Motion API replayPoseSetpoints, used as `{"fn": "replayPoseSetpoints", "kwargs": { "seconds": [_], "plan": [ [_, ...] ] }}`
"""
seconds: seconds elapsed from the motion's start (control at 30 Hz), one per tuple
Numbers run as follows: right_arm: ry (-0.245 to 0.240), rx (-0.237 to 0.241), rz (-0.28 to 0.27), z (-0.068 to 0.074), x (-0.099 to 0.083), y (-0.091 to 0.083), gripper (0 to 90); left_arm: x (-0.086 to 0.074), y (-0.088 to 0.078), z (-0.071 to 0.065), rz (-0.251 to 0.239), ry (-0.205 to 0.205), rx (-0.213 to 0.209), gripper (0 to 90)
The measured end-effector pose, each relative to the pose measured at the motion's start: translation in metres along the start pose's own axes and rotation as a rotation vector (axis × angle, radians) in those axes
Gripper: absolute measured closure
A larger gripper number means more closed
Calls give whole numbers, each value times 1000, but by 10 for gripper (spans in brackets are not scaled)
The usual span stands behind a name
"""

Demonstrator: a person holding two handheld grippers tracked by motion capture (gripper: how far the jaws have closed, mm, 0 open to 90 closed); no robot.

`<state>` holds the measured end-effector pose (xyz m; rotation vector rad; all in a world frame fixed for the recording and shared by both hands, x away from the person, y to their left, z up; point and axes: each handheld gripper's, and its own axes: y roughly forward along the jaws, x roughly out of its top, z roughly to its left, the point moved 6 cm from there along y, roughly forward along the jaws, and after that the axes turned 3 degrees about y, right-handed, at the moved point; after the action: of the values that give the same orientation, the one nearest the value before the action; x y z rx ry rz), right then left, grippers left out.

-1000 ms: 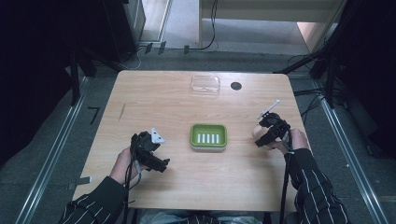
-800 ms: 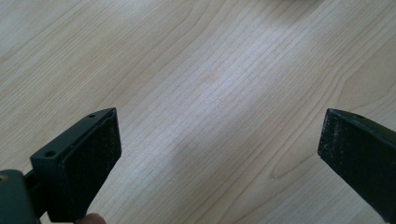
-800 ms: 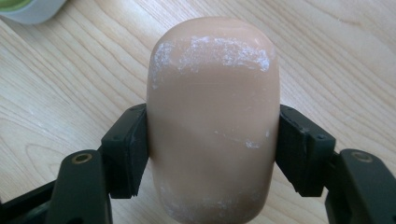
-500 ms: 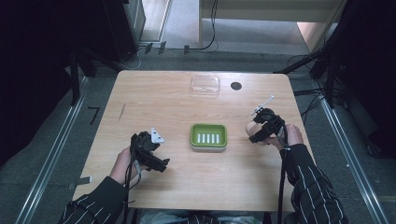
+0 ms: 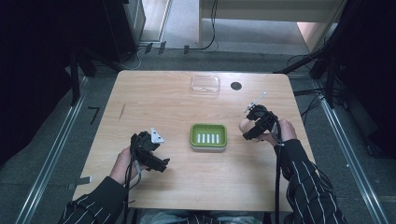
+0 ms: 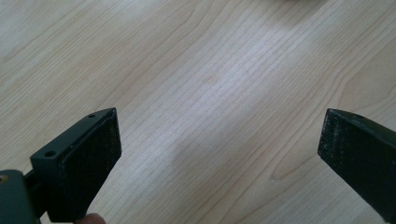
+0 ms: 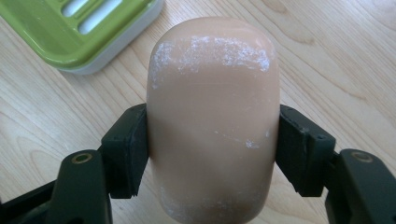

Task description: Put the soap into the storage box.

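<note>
Peach soap bar clamped in the right gripper, beside the green soap dish

The left gripper [image 5: 161,164] hovers low near the front of the pale wooden table [image 5: 154,102], its jaws spread wide over bare wood. Farther in, the right gripper [image 7: 212,154] clenches a rounded, peach-coloured bar of soap [image 7: 212,121] by its long sides, just right of the green slotted plastic soap dish [image 5: 208,136] at mid-table. Beyond lie a clear plastic lid [image 5: 205,85] and a small black disc [image 5: 236,86].
</note>
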<state>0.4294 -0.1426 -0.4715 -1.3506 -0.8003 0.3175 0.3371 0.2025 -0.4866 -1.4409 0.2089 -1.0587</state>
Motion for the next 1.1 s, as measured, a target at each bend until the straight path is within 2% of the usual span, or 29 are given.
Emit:
{"fn": "replayPoseSetpoints", "kwargs": {
  "seconds": [0.43,0.73,1.1],
  "plan": [
    [-65,15,-2,12,21,4,339,-1,0,1,-3,-2,1,2],
    [-83,20,-12,18,30,4,339,-1,-1,1,-3,-1,1,2],
    [-90,25,-25,20,32,0,339,-1,0,0,0,-3,-1,1]
  ]
}}
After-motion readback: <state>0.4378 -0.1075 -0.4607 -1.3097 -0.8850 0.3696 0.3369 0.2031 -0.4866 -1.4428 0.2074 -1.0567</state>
